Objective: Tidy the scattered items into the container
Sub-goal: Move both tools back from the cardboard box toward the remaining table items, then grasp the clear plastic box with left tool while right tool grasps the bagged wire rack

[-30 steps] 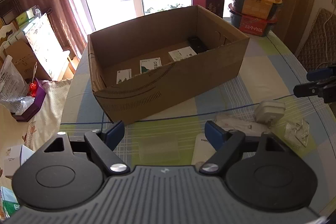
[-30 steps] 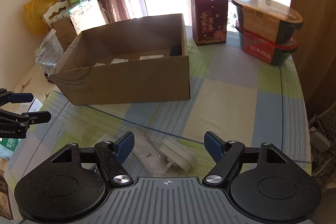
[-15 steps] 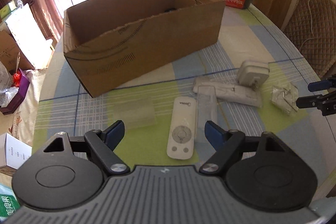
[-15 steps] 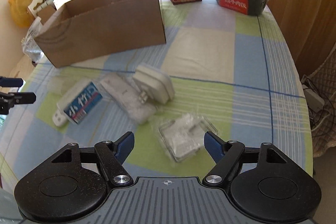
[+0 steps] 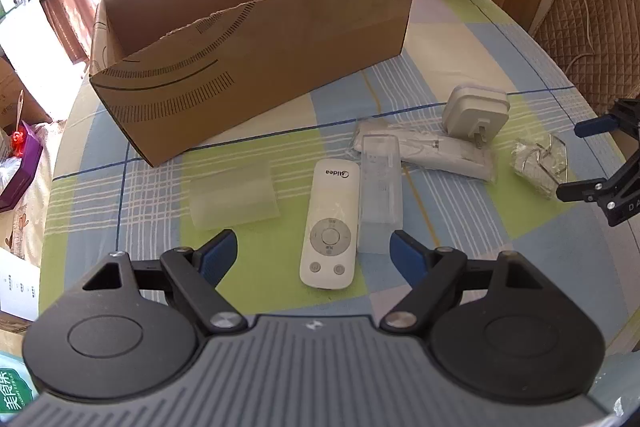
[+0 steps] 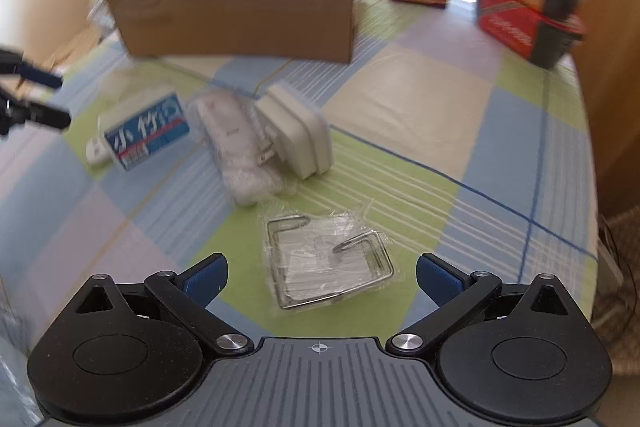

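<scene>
Left wrist view: the left gripper (image 5: 312, 251) hangs with its jaws spread wide and empty over a white remote (image 5: 330, 225) lying on the checked tablecloth (image 5: 460, 39), touching a clear plastic case (image 5: 380, 193) on its right. A frosted plastic piece (image 5: 234, 197) lies just left of it, a white plug adapter (image 5: 476, 115) and a bagged white item (image 5: 444, 151) farther right, and the cardboard box (image 5: 256, 67) stands behind. Right wrist view, blurred: the right gripper (image 6: 322, 273) is spread wide, empty, around a wire hook in clear wrap (image 6: 326, 261) on the cloth; the box (image 6: 240, 11) stands well beyond.
</scene>
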The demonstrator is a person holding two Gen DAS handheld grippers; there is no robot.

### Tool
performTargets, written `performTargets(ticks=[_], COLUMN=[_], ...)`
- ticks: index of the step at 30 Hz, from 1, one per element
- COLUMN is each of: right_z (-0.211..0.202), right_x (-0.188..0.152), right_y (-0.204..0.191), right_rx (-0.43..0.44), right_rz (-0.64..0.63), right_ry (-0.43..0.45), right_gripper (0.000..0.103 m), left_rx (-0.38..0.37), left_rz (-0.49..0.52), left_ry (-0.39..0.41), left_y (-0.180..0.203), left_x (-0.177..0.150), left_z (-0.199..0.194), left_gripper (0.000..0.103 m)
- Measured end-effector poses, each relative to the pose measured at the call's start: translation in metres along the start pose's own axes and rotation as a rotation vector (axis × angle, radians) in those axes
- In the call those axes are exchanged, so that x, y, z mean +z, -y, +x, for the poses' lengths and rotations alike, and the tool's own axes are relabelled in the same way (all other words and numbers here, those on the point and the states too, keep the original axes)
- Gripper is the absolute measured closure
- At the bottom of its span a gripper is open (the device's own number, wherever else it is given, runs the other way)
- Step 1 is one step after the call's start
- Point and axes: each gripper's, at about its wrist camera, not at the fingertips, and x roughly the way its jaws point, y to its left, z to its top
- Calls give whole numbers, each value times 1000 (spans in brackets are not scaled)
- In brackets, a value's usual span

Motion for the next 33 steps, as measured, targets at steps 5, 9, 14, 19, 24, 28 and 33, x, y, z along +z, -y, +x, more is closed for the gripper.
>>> performTargets(ticks=[5,9,14,19,24,28,33], right_z=[23,35,32,24,13,6,-2], right_x=[2,1,-3,-11,-23,-30,-33], right_y=[8,12,14,14,15,15,13], right_rx=[40,63,62,34,-4,-23,-40], right_rz=[-89,-109,-84,-23,70,148,206], right_ry=[-30,-46,-30,-29,-27,-19,-13], right_gripper=[0,21,29,30,30,30,30], left_rx=[-12,-32,-63,-91,-100,-100,-110], left_rz=[16,34,67,112,150,163,167], left_ry=[-17,-23,-24,-25,-31,-41,-66], left_y=[2,5,12,22,31,37,41], left_x=[2,2,5,12,22,28,31], left_z=[7,12,20,32,49,63,75], left_gripper=[22,22,22,22,23,28,75])
